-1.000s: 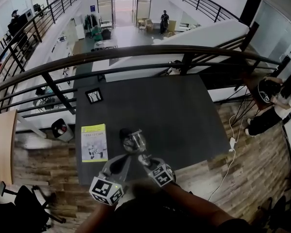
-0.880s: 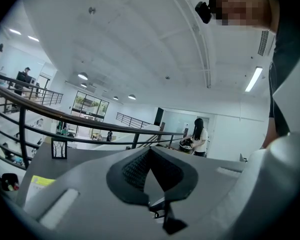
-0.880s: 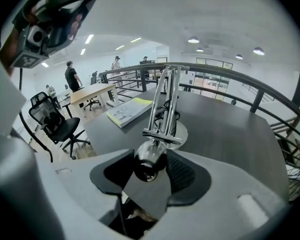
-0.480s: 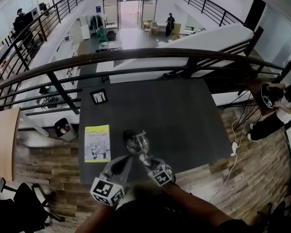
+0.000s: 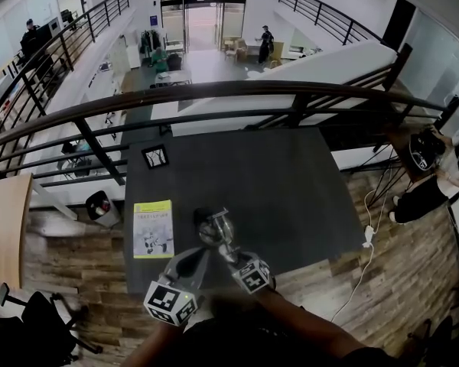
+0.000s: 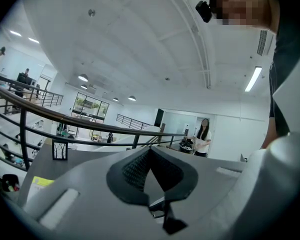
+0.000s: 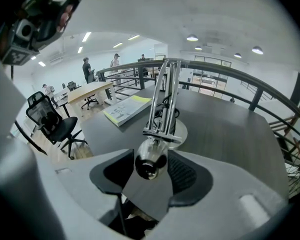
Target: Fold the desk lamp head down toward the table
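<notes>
A chrome desk lamp (image 5: pixel 213 226) stands near the front edge of the dark table (image 5: pixel 275 174). In the right gripper view its two thin arm rods (image 7: pixel 165 94) rise from a round base (image 7: pixel 179 132), and its shiny head (image 7: pixel 150 165) hangs low between my jaws. My right gripper (image 7: pixel 151 159) is shut on that lamp head, with a pad on each side. My left gripper (image 5: pixel 188 263) sits just left of the lamp and points up and away over the table. In its own view the left gripper (image 6: pixel 150 151) is shut, with its pads meeting and nothing held.
A yellow booklet (image 5: pixel 153 228) lies at the table's left edge, and a small picture frame (image 5: pixel 154 157) stands farther back. A dark railing (image 5: pixel 214 90) runs behind the table. An office chair (image 7: pixel 52 121) stands off the left side. A person (image 6: pixel 204 136) stands beyond the far right corner.
Both grippers and the lamp keep their places. Only the head view drifts slightly.
</notes>
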Available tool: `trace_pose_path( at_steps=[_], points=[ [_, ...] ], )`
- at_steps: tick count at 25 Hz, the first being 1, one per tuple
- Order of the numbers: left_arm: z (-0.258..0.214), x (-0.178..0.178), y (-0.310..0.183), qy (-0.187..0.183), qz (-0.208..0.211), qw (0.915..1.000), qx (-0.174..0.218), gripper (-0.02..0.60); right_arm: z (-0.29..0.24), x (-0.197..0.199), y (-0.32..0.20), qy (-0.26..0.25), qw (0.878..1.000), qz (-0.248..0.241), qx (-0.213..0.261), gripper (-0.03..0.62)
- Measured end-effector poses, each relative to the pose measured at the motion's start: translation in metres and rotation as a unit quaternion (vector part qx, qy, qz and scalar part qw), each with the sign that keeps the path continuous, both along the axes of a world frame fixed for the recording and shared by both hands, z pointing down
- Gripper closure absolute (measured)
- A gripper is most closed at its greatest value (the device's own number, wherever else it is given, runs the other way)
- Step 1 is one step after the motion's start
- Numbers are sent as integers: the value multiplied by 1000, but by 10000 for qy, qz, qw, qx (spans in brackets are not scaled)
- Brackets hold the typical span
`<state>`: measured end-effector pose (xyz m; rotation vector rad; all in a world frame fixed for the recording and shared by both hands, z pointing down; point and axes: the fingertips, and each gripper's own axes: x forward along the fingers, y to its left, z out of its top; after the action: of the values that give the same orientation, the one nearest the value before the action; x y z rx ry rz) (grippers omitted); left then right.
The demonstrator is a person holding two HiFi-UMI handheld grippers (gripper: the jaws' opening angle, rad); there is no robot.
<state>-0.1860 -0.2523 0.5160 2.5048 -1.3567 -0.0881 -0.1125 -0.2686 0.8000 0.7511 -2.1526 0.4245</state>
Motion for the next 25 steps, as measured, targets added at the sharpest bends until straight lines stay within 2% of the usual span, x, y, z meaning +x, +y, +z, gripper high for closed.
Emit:
trace_pose_path(
  at_steps=[5, 7, 11, 13, 19, 25],
  points=[
    [-3, 3, 2, 21, 21, 10000, 62, 580, -37, -1, 0, -282, 9995, 126, 111, 389],
    [-5, 5, 5, 32, 33, 10000, 84, 580, -55, -1, 0, -459, 9987, 212, 116, 407],
    [-9, 8, 8, 49, 38, 9999, 133, 580, -98, -6, -4, -833, 9954, 266, 400, 553],
    [-11, 8, 10, 60, 19, 9999, 151, 580, -120, -11, -2, -1038, 9927, 187, 578, 591],
    [-9, 10, 19, 128, -54, 9998, 171, 580, -186, -20, 4, -1765, 9760, 3, 1279, 592],
    [-13, 19, 30, 91, -191, 9997, 144, 580, -223, -11, 11, -2157, 9639, -153, 1555, 592]
  ],
)
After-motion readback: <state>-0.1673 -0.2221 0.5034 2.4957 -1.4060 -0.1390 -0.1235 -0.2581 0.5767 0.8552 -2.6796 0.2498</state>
